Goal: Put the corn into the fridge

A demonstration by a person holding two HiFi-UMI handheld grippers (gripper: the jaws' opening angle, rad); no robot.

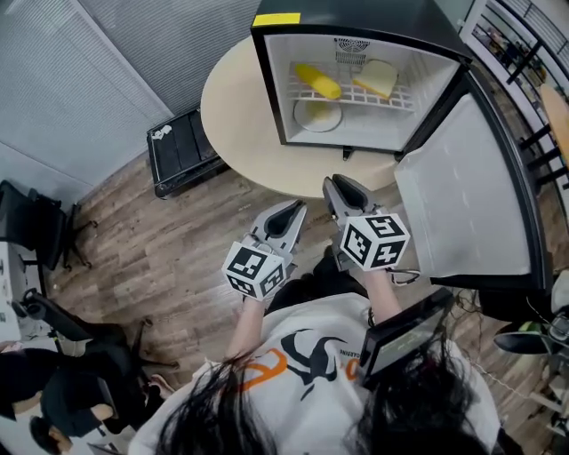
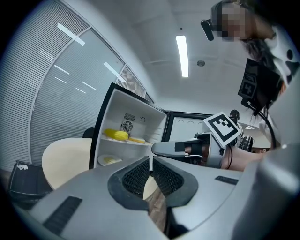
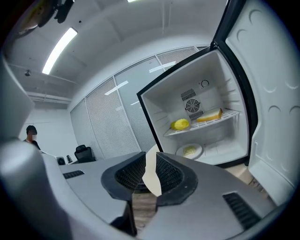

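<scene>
— Spotting corn [image 1: 317, 81] lying on the wire shelf [image 1: 356, 96] inside the fridge [image 1: 356, 16], standing on the round table [image 1: 233, 111], wood floor [image 1: 178, 258] and grey blinds [image 1: 107, 71] around.
— Holding left gripper [image 1: 298, 207] pinched together, right gripper [image 1: 333, 181] slightly parted, both empty.

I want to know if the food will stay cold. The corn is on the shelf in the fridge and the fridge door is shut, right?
Not quite. The fridge door is not shut. It stands wide open, as the head view shows. The rest is right: the corn lies on the shelf in the fridge.
</scene>
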